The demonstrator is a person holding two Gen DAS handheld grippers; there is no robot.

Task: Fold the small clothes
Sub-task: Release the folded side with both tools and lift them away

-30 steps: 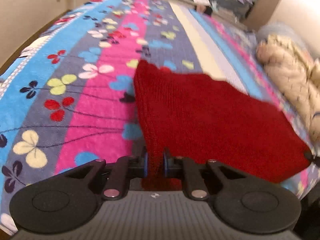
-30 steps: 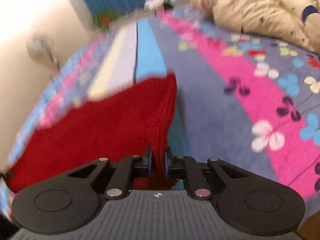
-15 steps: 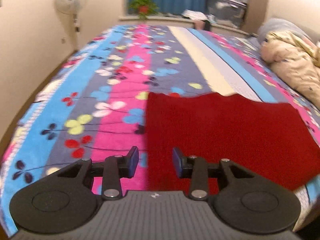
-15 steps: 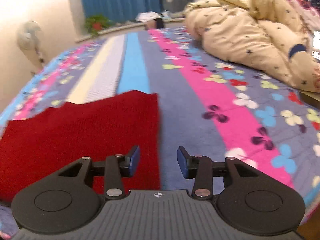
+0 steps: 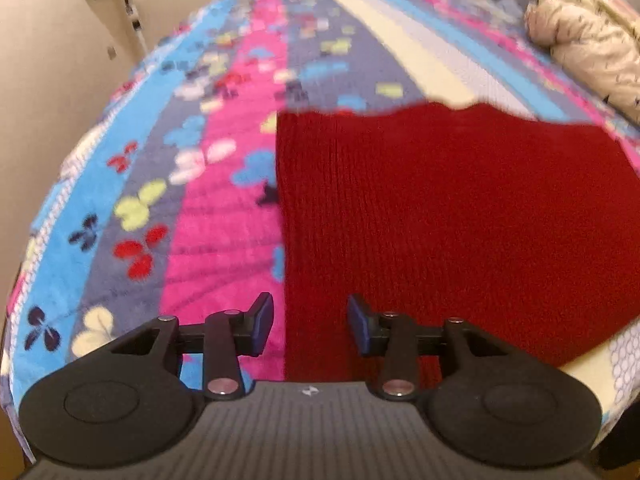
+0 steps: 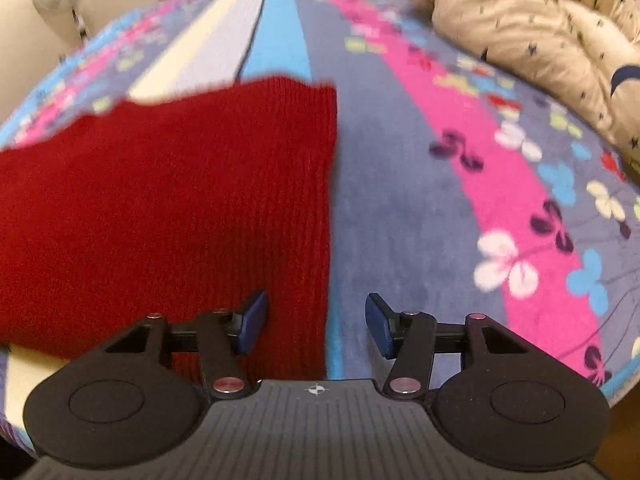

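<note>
Knit garment [image 5: 452, 216], red, lying flat on striped floral bedspread [image 5: 224, 208]. Left tool [image 5: 310, 324] released at its near-left edge; right tool [image 6: 316, 322] released at its near-right edge.

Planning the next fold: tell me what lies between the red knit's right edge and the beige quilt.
In the right wrist view, only bare floral blanket separates the red knit from the beige quilt: a grey stripe, then a pink one. Nothing rests on it.

Warm dim indoor light, motion blur, fisheye-bent edges.
</note>
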